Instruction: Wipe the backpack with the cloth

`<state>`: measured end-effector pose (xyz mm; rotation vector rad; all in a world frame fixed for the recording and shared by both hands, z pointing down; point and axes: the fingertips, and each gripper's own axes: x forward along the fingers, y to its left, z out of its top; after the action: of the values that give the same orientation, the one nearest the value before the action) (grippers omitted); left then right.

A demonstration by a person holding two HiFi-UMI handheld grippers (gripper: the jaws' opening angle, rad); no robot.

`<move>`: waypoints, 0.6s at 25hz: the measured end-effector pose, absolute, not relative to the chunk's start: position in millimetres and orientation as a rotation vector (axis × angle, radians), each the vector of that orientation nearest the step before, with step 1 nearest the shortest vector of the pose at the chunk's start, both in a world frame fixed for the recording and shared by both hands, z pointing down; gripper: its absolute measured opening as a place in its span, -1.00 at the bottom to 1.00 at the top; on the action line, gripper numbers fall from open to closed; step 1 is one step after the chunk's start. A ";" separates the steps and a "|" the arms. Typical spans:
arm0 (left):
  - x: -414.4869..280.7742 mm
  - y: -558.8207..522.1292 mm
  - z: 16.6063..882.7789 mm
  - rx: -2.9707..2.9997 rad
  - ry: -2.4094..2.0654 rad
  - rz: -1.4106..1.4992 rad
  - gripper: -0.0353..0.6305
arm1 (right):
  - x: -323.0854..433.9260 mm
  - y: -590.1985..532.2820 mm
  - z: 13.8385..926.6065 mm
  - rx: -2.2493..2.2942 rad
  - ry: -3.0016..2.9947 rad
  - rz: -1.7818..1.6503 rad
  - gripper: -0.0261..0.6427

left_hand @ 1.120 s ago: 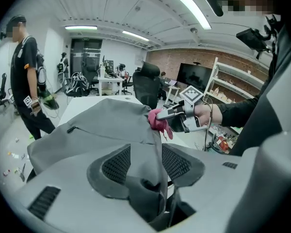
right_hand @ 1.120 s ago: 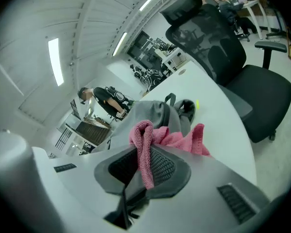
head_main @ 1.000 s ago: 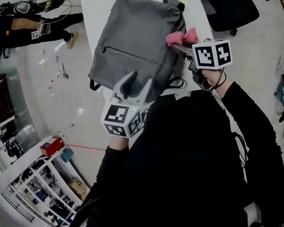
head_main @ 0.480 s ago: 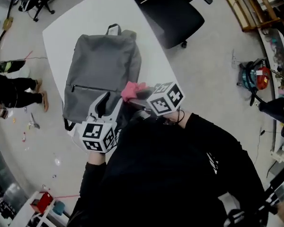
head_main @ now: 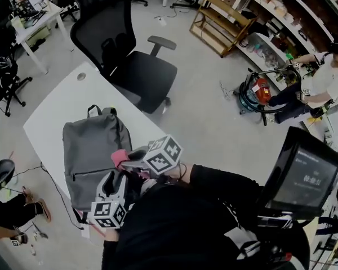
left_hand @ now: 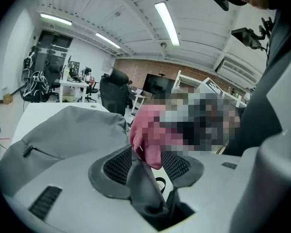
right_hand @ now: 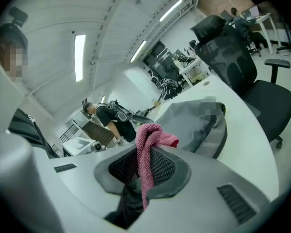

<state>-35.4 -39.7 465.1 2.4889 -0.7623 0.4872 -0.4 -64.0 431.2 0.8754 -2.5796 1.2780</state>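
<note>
Your backpack (head_main: 93, 151) lies flat on the white table (head_main: 48, 114), but the pink cloth (right_hand: 146, 147) has come up off it, pinched tight in your right gripper (right_hand: 144, 168) and hanging clear. Your left gripper (left_hand: 146, 169) has just been closing on a fold of the backpack's grey fabric, so I judge no wiping happens until the cloth goes back down

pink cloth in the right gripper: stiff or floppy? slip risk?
Likely floppy: the pink cloth folds over limply above the shut right gripper. Probably light: one pinch holds it up. Ribbed weave suggests it won't slip easily.
</note>
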 end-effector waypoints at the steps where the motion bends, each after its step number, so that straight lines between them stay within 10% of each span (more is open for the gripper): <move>1: -35.3 -38.9 464.0 2.495 -0.747 0.473 -0.29 | 1.1 -66.7 422.7 0.921 -2.611 1.271 -0.74; 15: -29.9 -31.7 452.2 2.571 -0.596 0.454 -0.32 | 37.2 -37.3 411.0 1.356 -2.639 1.017 -0.74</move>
<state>-29.9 -31.7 452.2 2.5706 -0.5961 0.4537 37.2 -37.3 411.0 1.3562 -2.6393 1.0171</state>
